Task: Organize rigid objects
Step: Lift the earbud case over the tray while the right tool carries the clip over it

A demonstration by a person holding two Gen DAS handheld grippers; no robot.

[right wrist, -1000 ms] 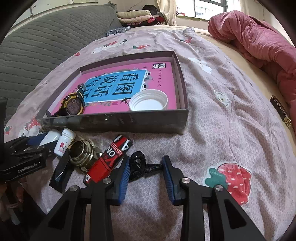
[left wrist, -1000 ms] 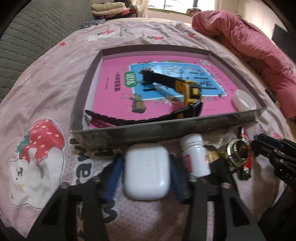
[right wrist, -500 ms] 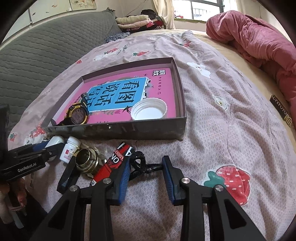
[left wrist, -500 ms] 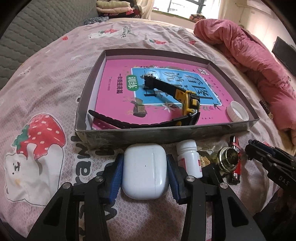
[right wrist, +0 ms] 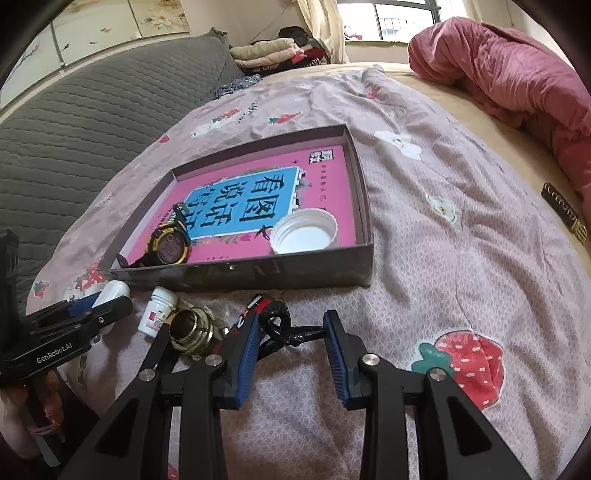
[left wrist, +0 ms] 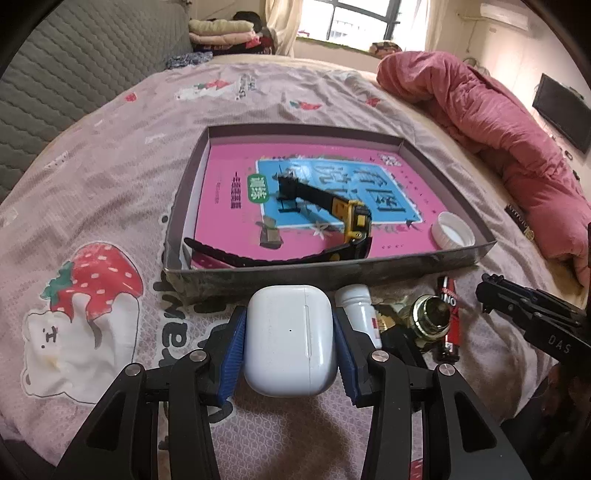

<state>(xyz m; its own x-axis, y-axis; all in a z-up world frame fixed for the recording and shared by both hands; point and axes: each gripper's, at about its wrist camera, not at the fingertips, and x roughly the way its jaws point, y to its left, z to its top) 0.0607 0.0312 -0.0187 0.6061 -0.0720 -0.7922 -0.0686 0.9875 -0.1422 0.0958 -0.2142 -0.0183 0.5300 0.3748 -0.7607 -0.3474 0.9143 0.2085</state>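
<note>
My left gripper (left wrist: 290, 321) is shut on a white earbuds case (left wrist: 290, 339), held just in front of the grey tray's near wall (left wrist: 332, 273). The tray holds a pink book, a yellow-black watch (left wrist: 354, 218) and a white cap (left wrist: 452, 230). My right gripper (right wrist: 291, 326) is shut on a black clasp (right wrist: 280, 325) low over the bedspread, to the right of the left gripper (right wrist: 92, 306). On the bedspread between the two grippers lie a white pill bottle (right wrist: 157, 312), a brass fitting (right wrist: 194, 328) and a red lighter (right wrist: 255, 306), partly hidden by my right gripper's left finger.
A pink quilt (left wrist: 480, 122) is heaped at the right of the bed. A grey padded headboard (right wrist: 74, 129) runs along the left, with folded clothes (left wrist: 221, 33) at the far end. The strawberry-print bedspread (right wrist: 443, 221) lies around the tray.
The left gripper has risen a little with the earbuds case and tipped up, so more of the room shows. The right gripper has tipped up slightly, still on the clasp.
</note>
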